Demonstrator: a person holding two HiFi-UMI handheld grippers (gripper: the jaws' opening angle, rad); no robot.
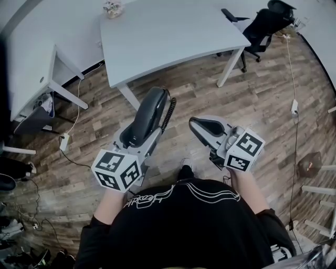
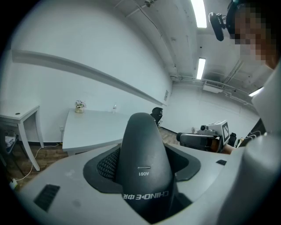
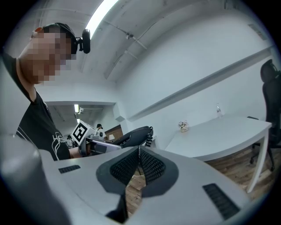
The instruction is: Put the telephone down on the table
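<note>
Closest to the lens in the left gripper view, the dark telephone [image 2: 142, 162] stands between the two grey jaws, and they are clamped on its sides. Its rounded end points up in the middle of that frame. In the head view the left gripper [image 1: 142, 137] holds this handset at the centre-left of the frame, over the wooden floor [image 1: 252, 105], and the coiled cord [image 1: 169, 113] hangs along its right edge. The right gripper [image 3: 139, 165] has its jaws together, pad against pad, with nothing between them. In the head view it is just right of the telephone, not touching it. The person's black shirt [image 1: 184, 226] fills the lower edge of the frame. The grey table [image 1: 173, 37] lies in the upper middle, well apart from the telephone. A small ornament [image 1: 112, 8] stands on its far edge. A black office chair [image 1: 262, 26] is at the upper right, and a second table [image 1: 26, 68] is at the upper left.
</note>
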